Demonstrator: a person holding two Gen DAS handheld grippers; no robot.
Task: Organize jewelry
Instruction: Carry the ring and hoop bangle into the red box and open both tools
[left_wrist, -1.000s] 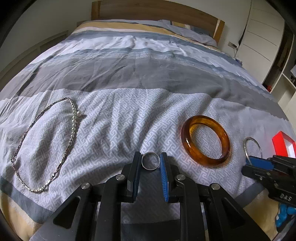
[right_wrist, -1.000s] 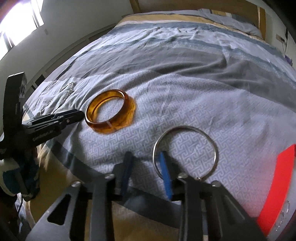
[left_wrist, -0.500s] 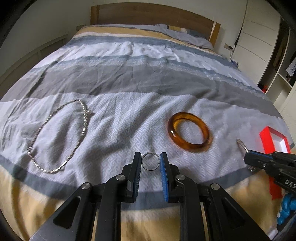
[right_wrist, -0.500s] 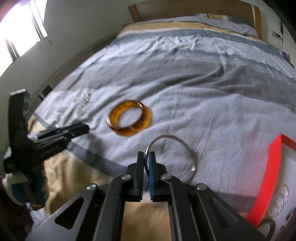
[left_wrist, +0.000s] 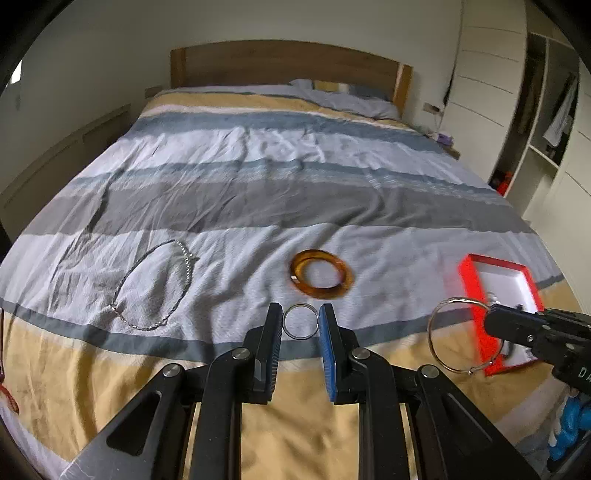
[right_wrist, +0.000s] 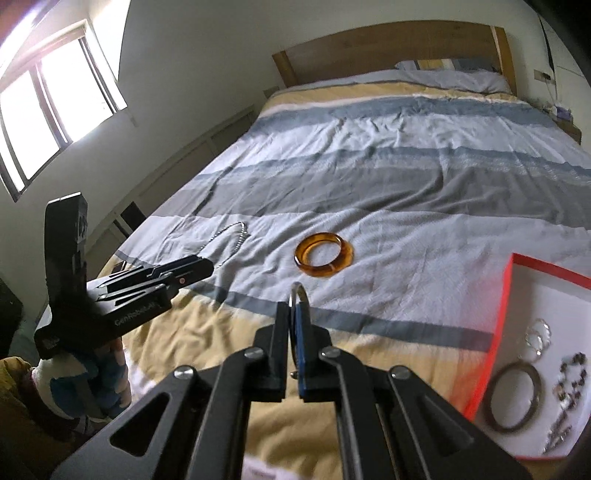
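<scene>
My left gripper (left_wrist: 301, 320) is shut on a small silver ring (left_wrist: 300, 320), held between its pads above the bed. My right gripper (right_wrist: 293, 325) is shut on a large thin silver bangle (right_wrist: 296, 295), which shows edge-on here and as a full hoop in the left wrist view (left_wrist: 463, 336), lifted off the bed next to the red box. An amber bangle (left_wrist: 320, 278) lies flat on the bedspread; it also shows in the right wrist view (right_wrist: 324, 257). A silver chain necklace (left_wrist: 155, 286) lies to the left.
A red jewelry box (right_wrist: 506, 325) with a white lining sits open at the right and holds a bangle (right_wrist: 514, 395), rings and beaded pieces. The striped bedspread (left_wrist: 258, 192) stretches to a wooden headboard (left_wrist: 288, 64). A wardrobe (left_wrist: 491, 99) stands on the right.
Both grippers have risen and pulled back from the bed. The right gripper closed on the large silver bangle and lifted it. The left gripper kept hold of the small ring.
</scene>
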